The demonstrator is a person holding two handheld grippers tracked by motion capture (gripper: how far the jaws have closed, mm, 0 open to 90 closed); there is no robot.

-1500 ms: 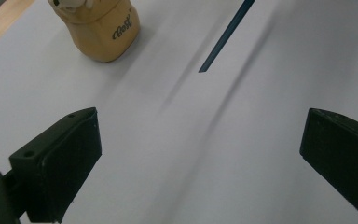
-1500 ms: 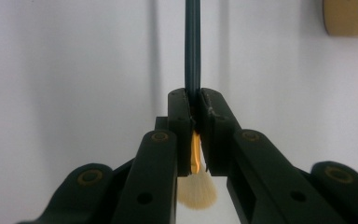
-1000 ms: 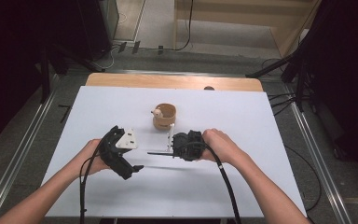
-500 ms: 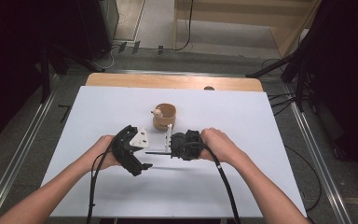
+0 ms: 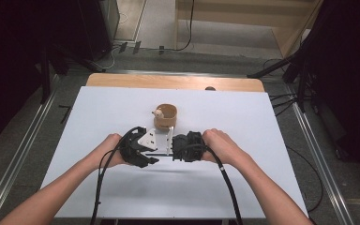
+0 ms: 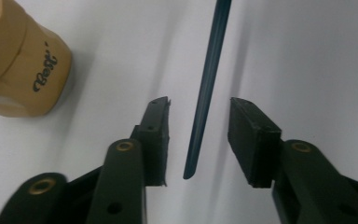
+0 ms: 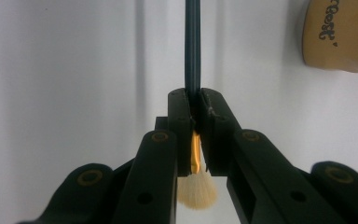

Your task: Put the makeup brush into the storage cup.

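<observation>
Above white table (image 5: 98,122), both hands level, tools apparently facing.

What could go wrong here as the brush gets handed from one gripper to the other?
The left gripper has been closing around the brush handle but its pads are not touching it yet; the tip sits off-centre, so it may get knocked askew. If the right gripper, clamped near the bristles, releases early, the brush drops.

Left gripper (image 6: 198,135): our jaws have just been closing, still parted.
Right gripper (image 7: 195,105): our jaws clamped tight.
Forearms: ours reach forward, grippers facing each other tip to tip.
</observation>
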